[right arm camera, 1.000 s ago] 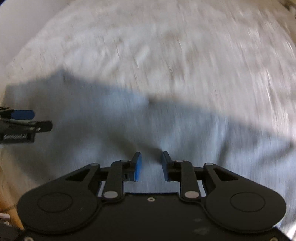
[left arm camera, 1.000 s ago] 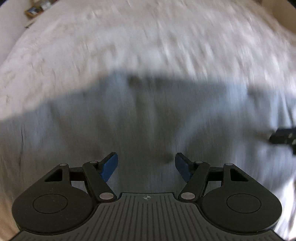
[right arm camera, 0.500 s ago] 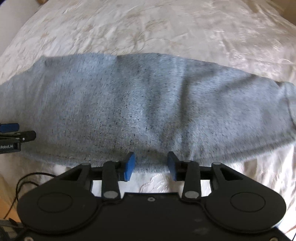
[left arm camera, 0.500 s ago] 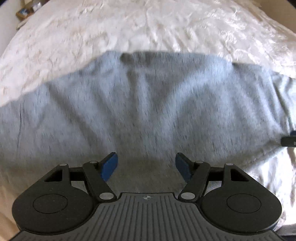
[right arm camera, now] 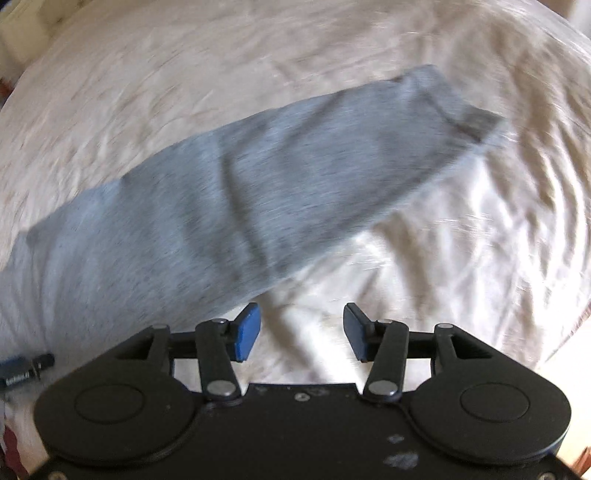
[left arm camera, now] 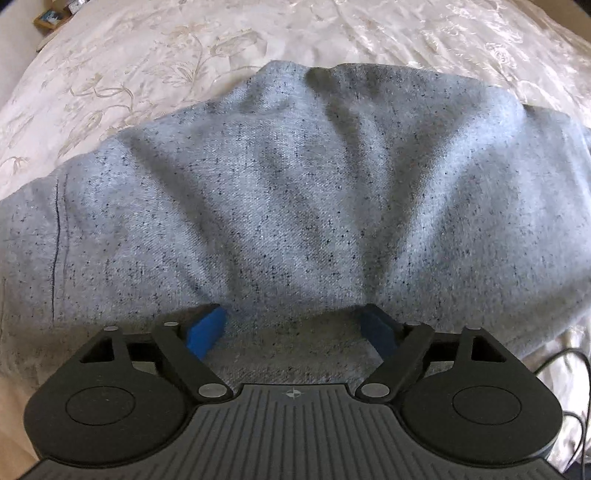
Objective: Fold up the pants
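Note:
Grey speckled pants [left arm camera: 295, 206] lie folded lengthwise on a cream bedspread. In the left wrist view they fill the middle, creased in fanning folds, with a seam at the left. My left gripper [left arm camera: 291, 330] is open, low over the near part of the cloth, its blue pads [left arm camera: 205, 330] wide apart with cloth bulging between them. In the right wrist view the pants [right arm camera: 258, 184] run diagonally from lower left to a cuffed leg end [right arm camera: 454, 107] at upper right. My right gripper [right arm camera: 301, 330] is open and empty over bare bedspread, just right of the cloth edge.
The cream embroidered bedspread [left arm camera: 147, 55] surrounds the pants. A small brown object [left arm camera: 51, 16] sits beyond the bed's far left corner. A dark cable [left arm camera: 565, 365] lies at the right. The left gripper's tip [right arm camera: 26, 369] shows at the right wrist view's left edge.
My right gripper has opened wider and swung right, off the pants' near edge onto bare bedspread; its view is blurred. My left gripper has come lower and closer, pushing into the cloth.

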Tool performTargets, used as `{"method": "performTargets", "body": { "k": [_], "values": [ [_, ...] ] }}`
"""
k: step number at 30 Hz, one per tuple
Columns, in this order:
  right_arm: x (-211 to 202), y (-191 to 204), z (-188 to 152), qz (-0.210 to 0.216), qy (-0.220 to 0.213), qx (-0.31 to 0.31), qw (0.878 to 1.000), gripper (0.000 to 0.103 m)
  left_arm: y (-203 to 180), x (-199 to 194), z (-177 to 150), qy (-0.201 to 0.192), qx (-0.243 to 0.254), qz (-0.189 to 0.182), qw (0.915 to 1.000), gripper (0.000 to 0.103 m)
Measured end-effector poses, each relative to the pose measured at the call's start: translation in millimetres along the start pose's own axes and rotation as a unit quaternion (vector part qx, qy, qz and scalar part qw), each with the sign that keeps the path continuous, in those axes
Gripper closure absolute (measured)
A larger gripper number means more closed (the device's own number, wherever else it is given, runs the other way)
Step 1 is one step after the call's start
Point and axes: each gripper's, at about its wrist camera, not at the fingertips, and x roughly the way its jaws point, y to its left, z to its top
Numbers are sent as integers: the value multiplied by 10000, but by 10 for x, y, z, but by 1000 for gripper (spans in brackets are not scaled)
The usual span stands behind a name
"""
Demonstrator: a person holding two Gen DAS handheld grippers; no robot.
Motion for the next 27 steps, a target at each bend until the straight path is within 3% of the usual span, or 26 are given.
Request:
{"method": "performTargets", "body": {
  "k": [6,10,17,23,27],
  "values": [
    [-34,-308,200,-118,-179,270,9994,47,-58,-40,114,84,-414,38,9991,18],
    [1,-491,415,-76,-324,177,9993,46,-307,-250,140,-113,-491,-52,9987,20],
    [33,-937,841,54,-608,-313,9976,42,-1365,-568,351,-438,-296,-343,9980,20],
    [92,-1318,1184,203,-835,-608,9944,40,-2332,-552,629,-611,166,-522,9966,20],
    [161,-1541,1399,268,-961,-803,9918,34,-2763,-435,770,-668,430,-418,9960,20]
  ]
}}
